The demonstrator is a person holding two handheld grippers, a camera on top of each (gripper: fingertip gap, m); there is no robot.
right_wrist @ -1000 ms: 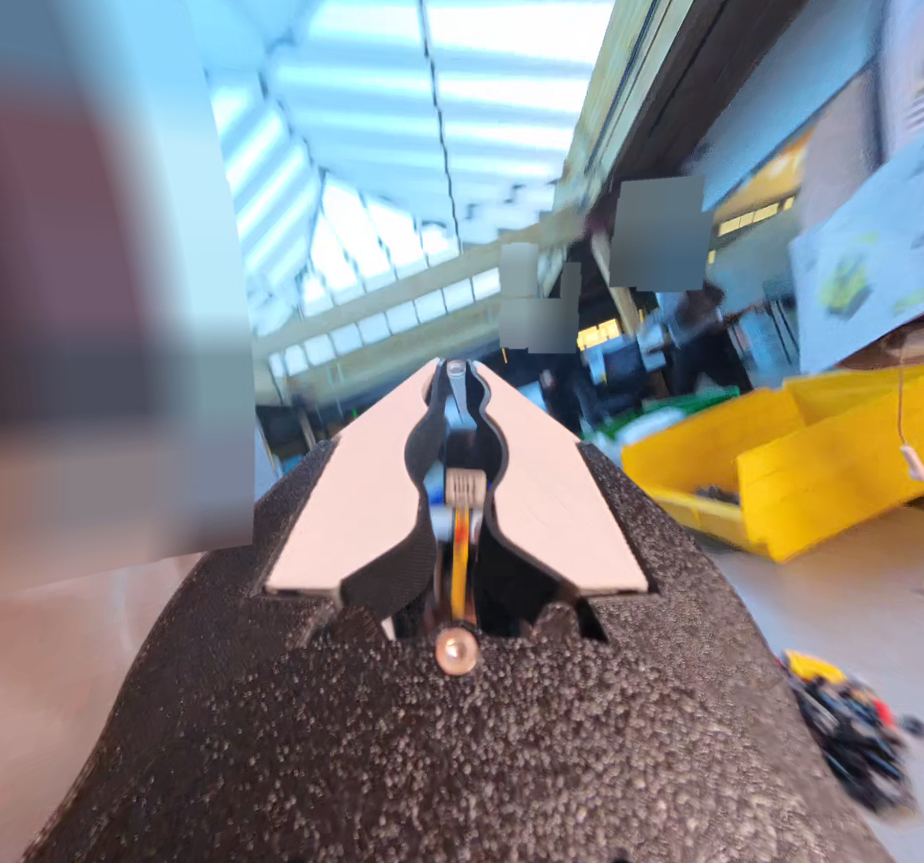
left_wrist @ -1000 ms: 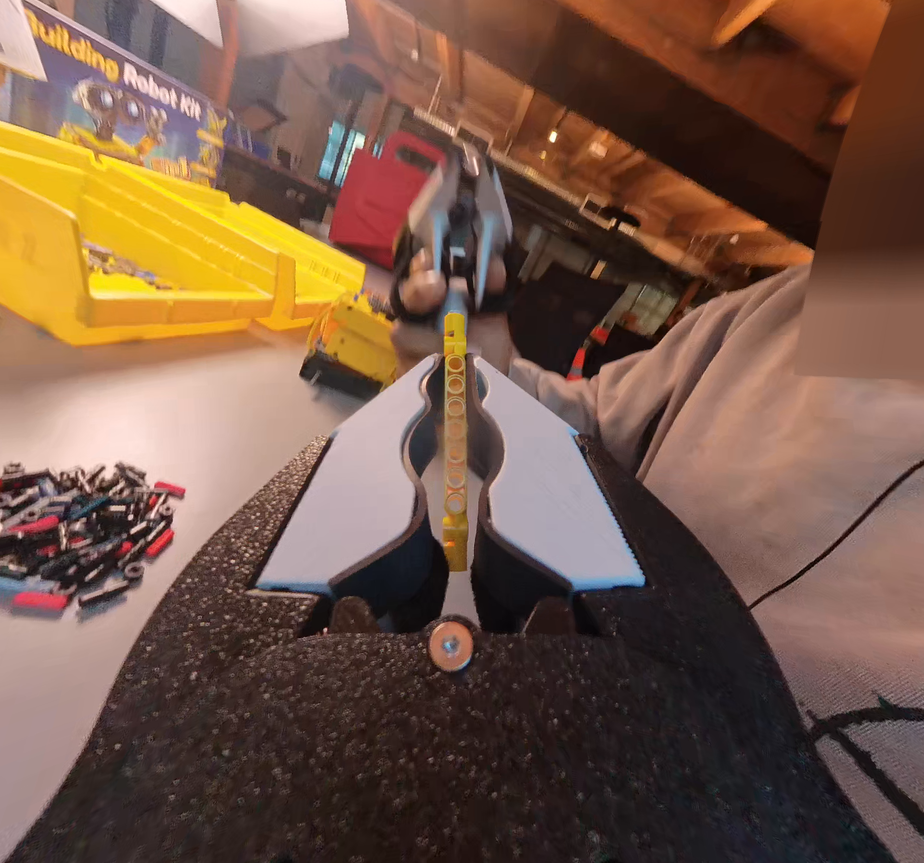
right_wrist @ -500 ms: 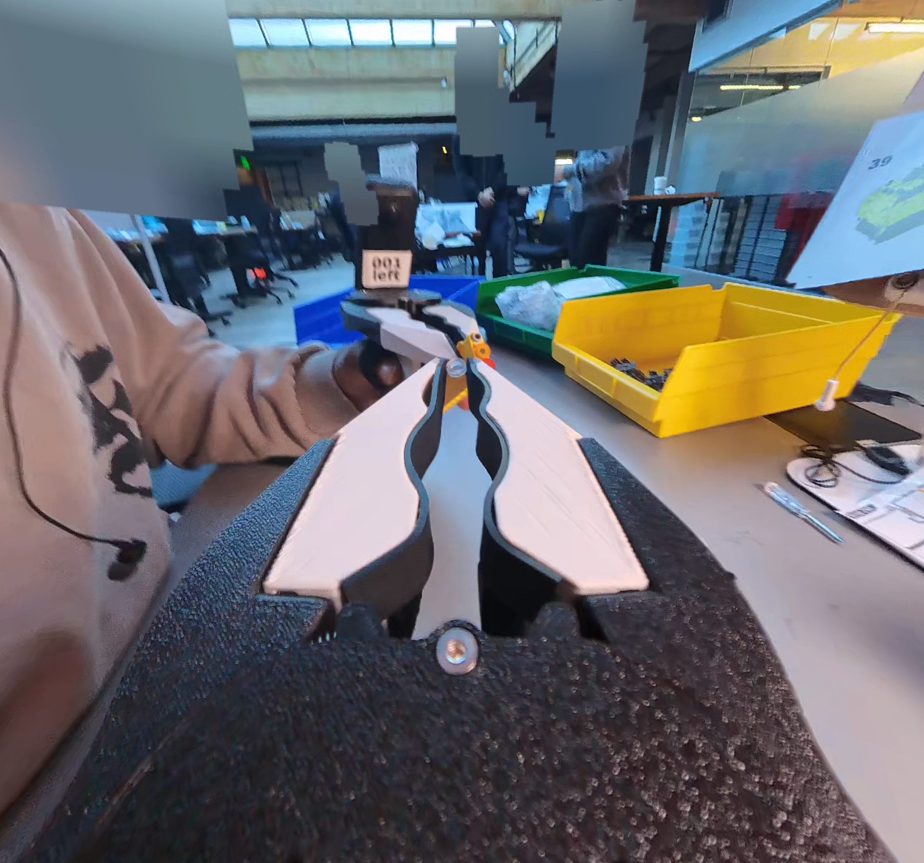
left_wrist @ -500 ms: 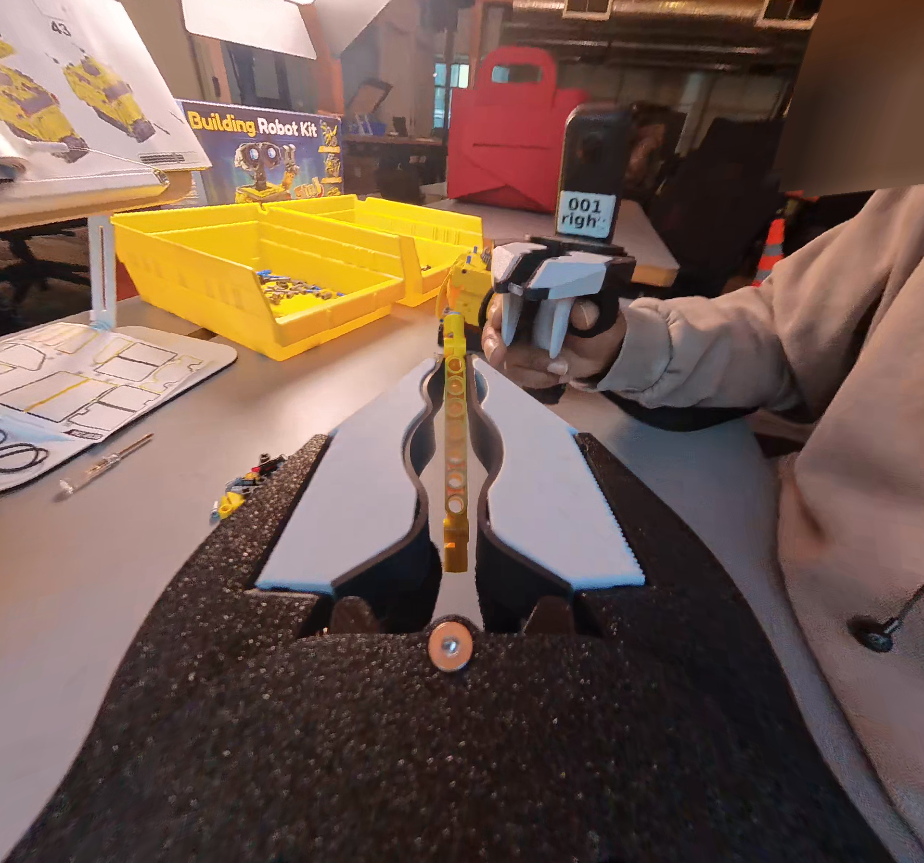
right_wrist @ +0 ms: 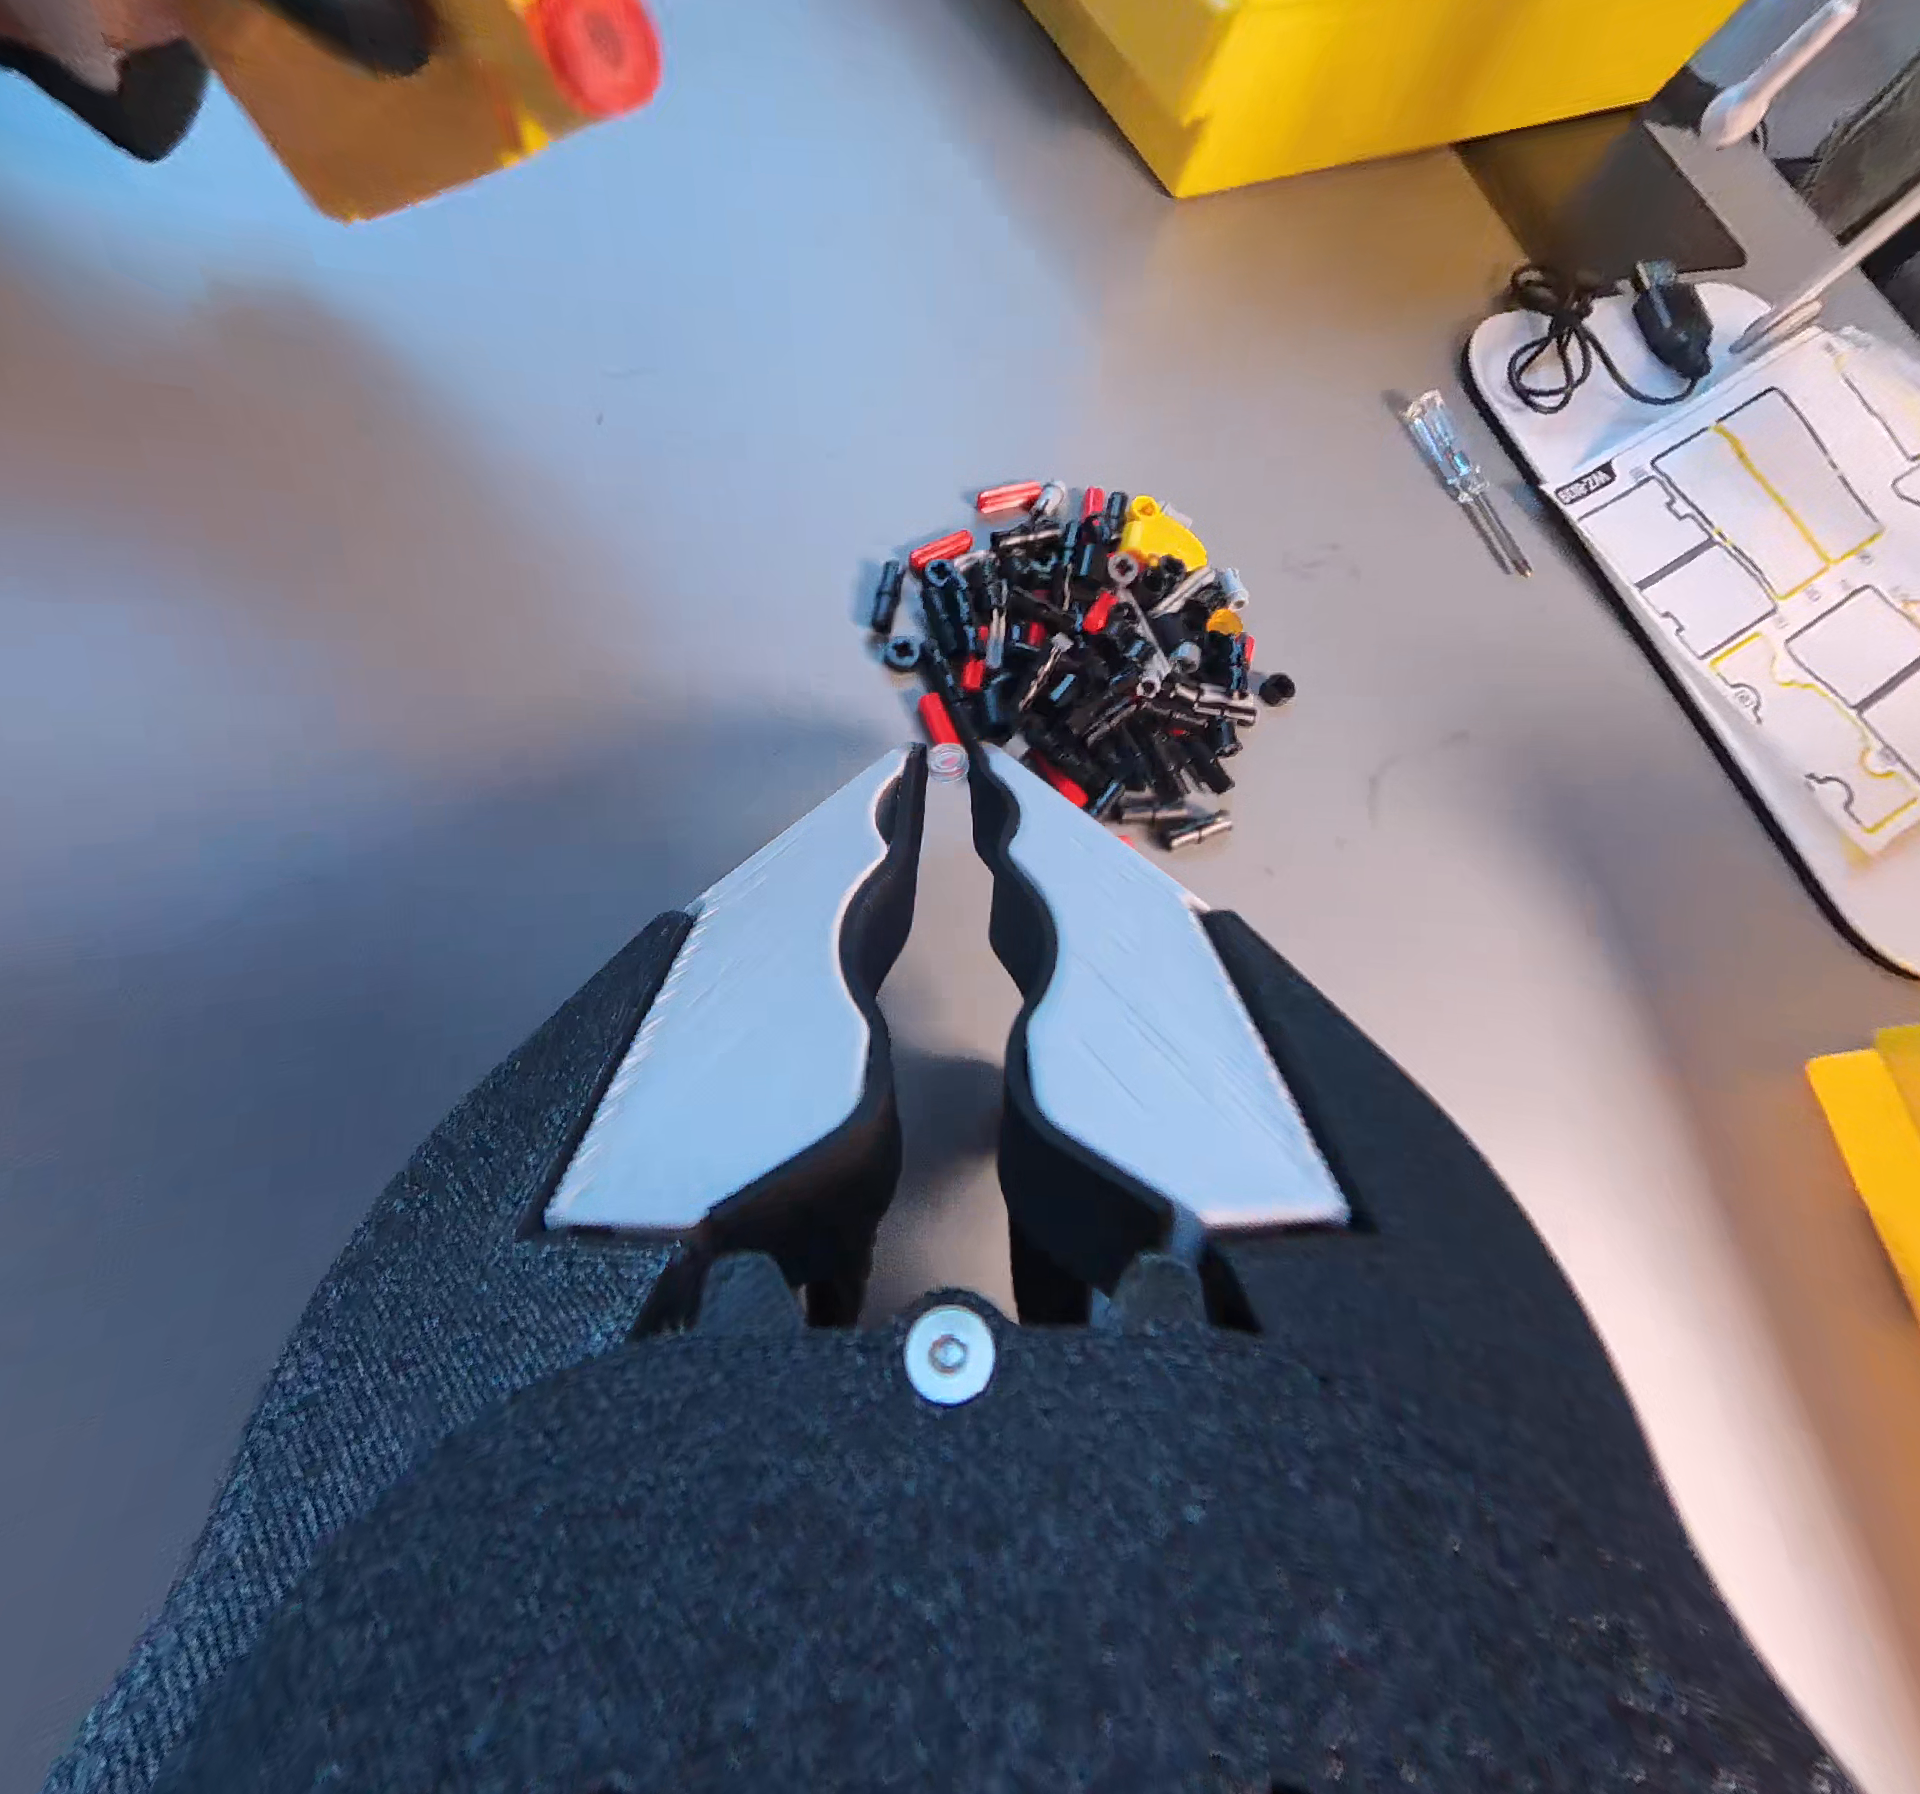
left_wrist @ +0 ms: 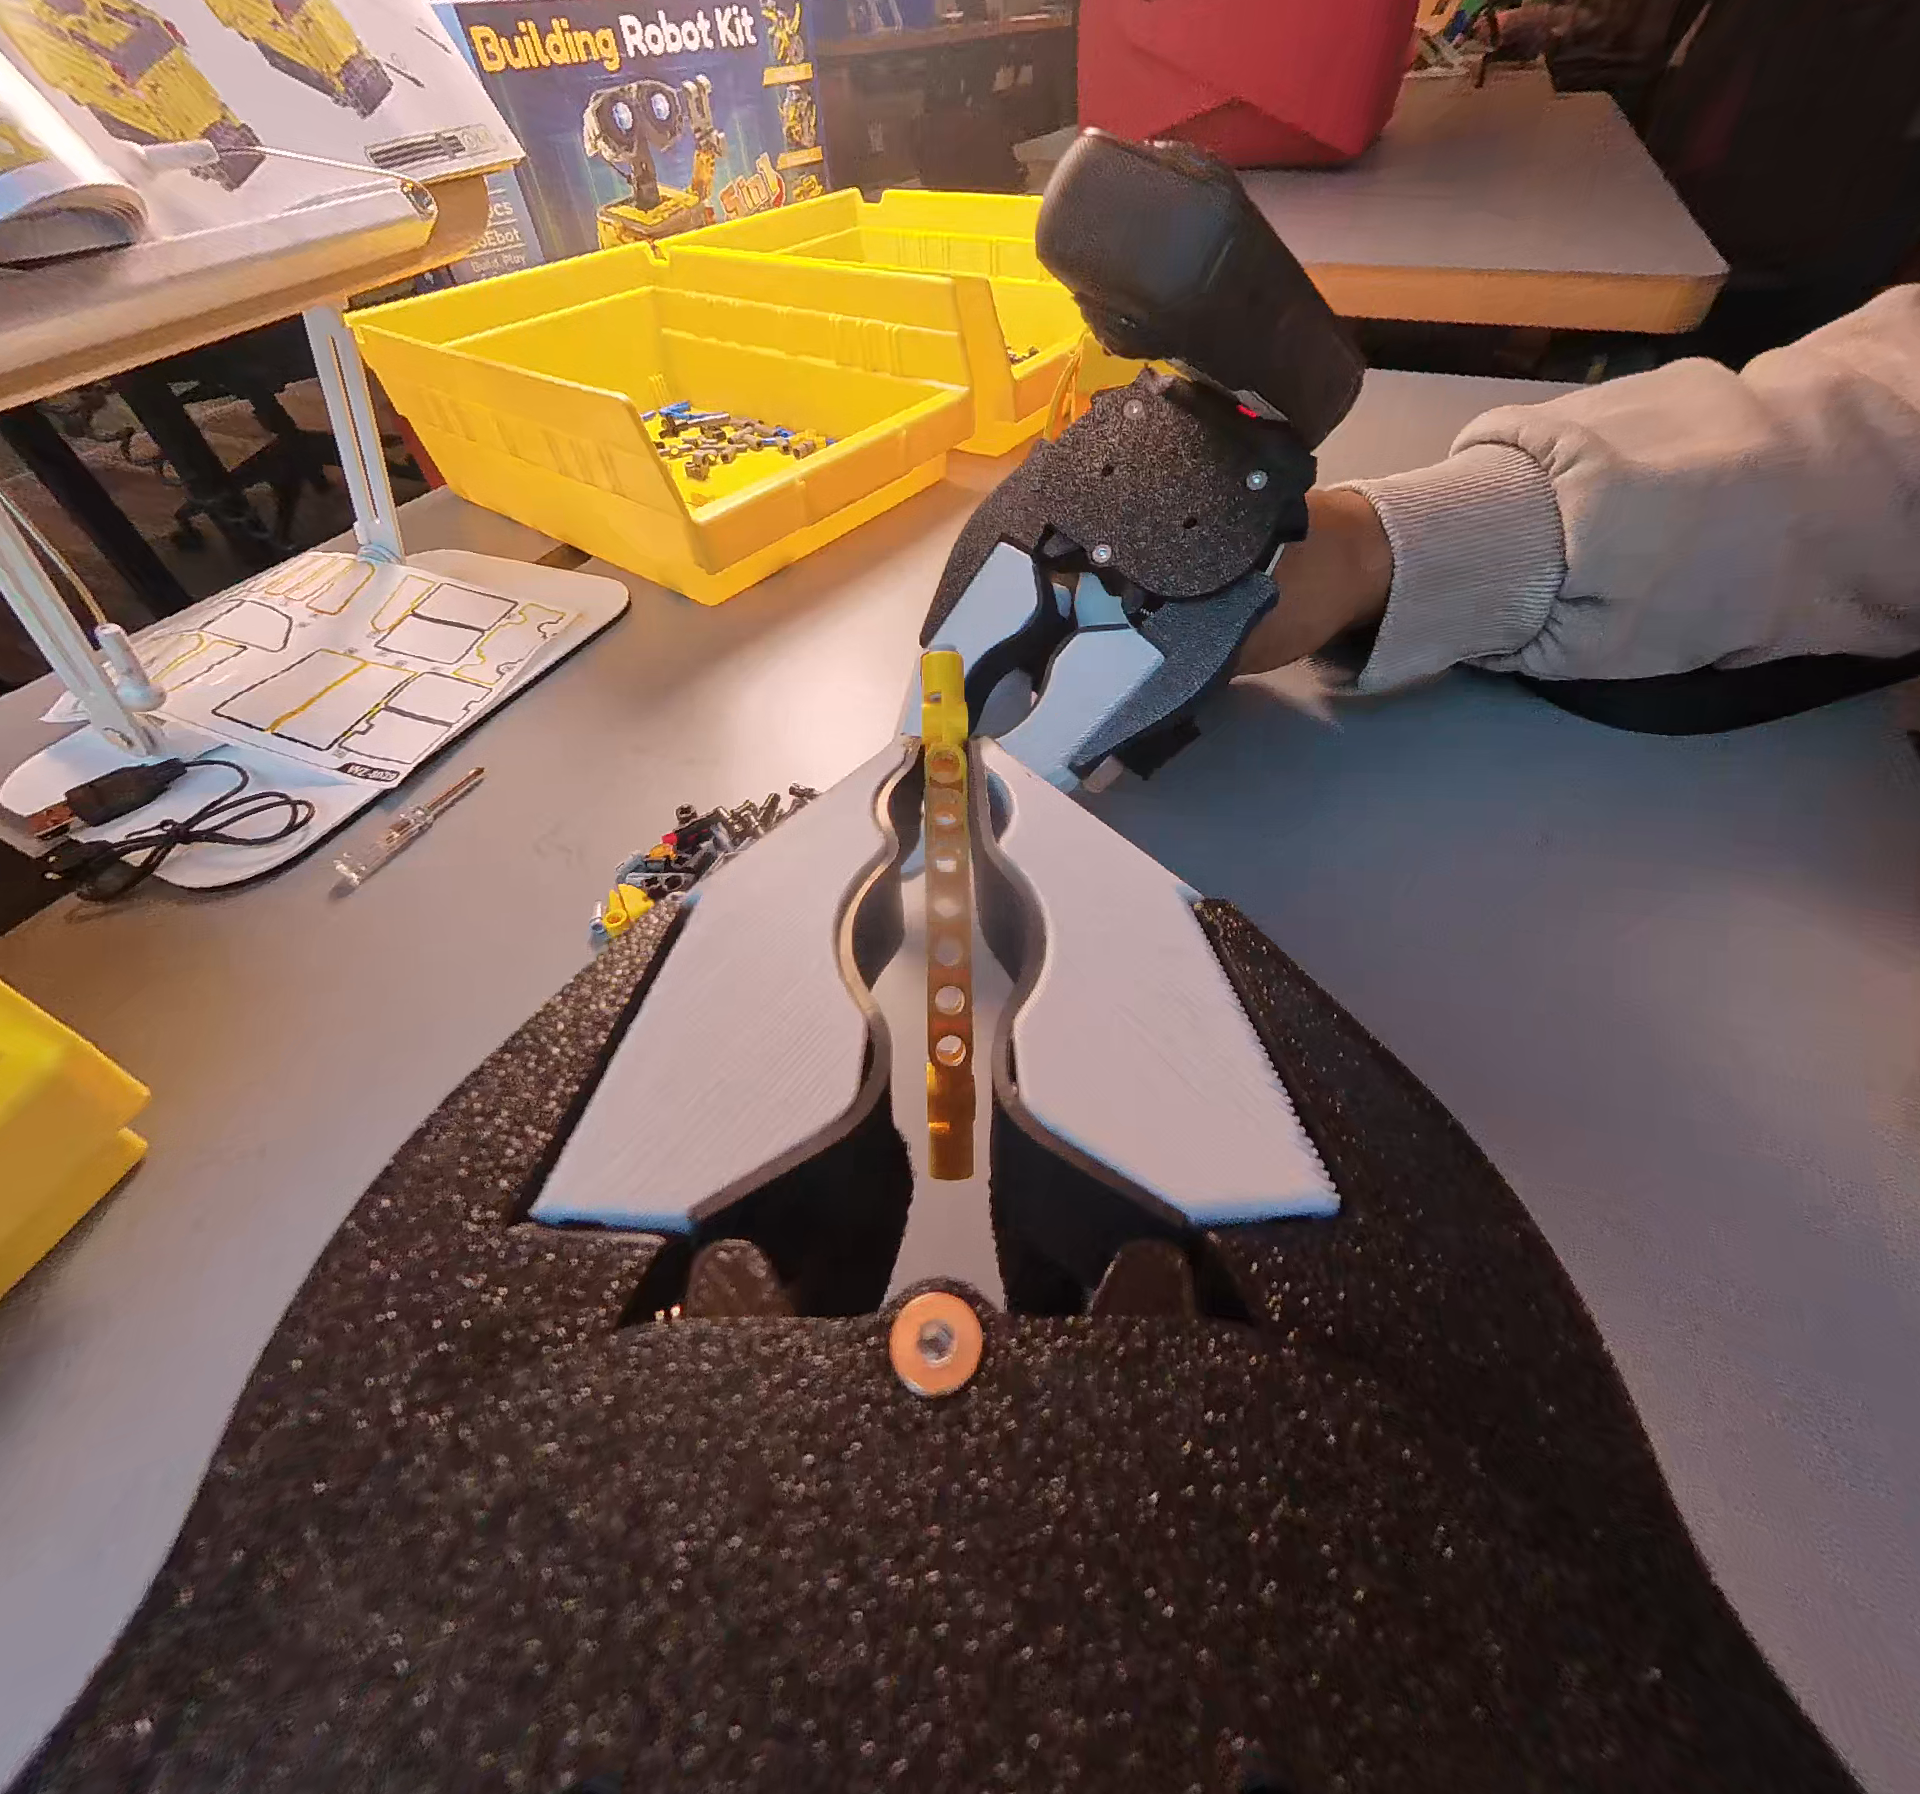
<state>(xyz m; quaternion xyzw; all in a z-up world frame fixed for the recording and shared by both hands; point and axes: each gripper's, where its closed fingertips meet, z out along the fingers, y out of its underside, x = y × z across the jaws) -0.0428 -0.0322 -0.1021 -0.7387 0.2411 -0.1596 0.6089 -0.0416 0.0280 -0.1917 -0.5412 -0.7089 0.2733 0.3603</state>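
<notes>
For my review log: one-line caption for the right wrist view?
Right gripper pinching a small clear round stud at the edge of a pile of small pins on the grey table.

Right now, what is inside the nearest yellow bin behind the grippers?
In the left wrist view, the yellow bin holds a small heap of black, grey and blue pieces near its open front. The bin's front wall hides part of its floor, so more pieces may lie there.

The right tool (right_wrist: 945,770) was raised toward the left tool; now it has tipped down over the table (right_wrist: 520,601), its tips beside the pile of small pins (right_wrist: 1081,664).
</notes>
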